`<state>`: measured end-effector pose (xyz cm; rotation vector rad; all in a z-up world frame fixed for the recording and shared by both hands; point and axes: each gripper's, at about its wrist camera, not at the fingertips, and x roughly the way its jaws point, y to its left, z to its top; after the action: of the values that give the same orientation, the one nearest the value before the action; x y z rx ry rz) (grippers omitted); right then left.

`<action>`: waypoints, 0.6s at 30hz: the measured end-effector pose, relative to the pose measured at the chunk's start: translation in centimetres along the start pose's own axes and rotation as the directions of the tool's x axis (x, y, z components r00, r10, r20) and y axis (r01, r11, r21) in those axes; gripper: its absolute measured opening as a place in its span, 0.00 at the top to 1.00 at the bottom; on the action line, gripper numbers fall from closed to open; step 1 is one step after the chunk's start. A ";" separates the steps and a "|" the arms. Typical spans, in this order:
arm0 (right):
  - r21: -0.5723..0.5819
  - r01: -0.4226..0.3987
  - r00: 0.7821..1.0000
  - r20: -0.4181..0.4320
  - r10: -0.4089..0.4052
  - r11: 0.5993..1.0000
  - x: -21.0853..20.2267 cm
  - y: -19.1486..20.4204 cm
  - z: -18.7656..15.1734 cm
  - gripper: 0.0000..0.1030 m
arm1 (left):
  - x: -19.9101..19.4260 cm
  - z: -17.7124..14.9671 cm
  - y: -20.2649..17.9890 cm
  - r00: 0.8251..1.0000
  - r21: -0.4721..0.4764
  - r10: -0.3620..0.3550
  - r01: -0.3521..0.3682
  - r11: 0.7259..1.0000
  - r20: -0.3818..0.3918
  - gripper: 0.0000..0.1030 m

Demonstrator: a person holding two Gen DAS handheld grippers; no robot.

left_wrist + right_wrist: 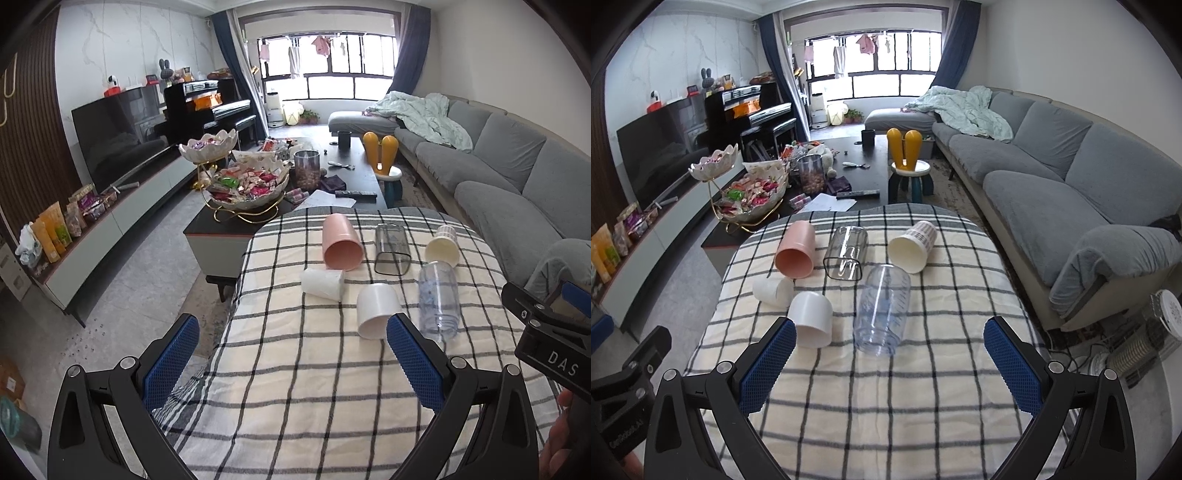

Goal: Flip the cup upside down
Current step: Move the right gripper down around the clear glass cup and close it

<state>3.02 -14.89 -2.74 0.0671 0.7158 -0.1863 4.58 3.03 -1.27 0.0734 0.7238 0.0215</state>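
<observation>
At lower centre of the frame, both the left claw (293, 360) and right claw (890, 363) are held open and empty; the nearest white plastic cup (812, 319), lying on its side on the checked surface (886, 406), is judged light, stiff and slippery, best gripped across mid-wall.

White letters "DAS" stand on the black body of the right gripper (554, 332), while the left gripper (628, 398) carries small white lettering, perhaps "GenRobot.AI", too blurred for certainty.

Each of the left gripper (291, 363) and the right gripper (888, 365) is built from glossy black linkage arms joined by silver screws, tipped with blue mesh-textured pads (767, 367), and white lettering is printed on the black housings.
</observation>
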 end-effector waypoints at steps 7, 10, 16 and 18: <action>-0.019 -0.005 0.999 -0.032 0.005 1.000 4.2 2.1 2.2 0.01 | 3.8 1.0 0.7 1.000 -0.013 0.016 -0.017 1.000 -0.023 0.00; -0.032 -0.006 0.999 -0.043 0.005 0.999 6.5 3.1 3.3 0.01 | 5.4 1.8 0.9 0.999 -0.012 0.018 -0.018 1.000 -0.027 0.00; -0.039 -0.001 0.997 -0.079 -0.002 0.999 12.1 4.9 6.2 0.01 | 9.5 4.4 1.2 1.000 -0.015 0.022 -0.022 1.000 -0.009 0.00; -0.037 0.004 0.994 -0.113 -0.008 0.999 14.8 5.4 7.1 0.01 | 11.2 5.4 1.2 1.000 -0.015 0.025 -0.025 1.000 -0.003 0.00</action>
<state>19.56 -12.66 -7.16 0.0407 0.8322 -0.1762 16.50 4.39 -4.54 0.0682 0.7249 0.0505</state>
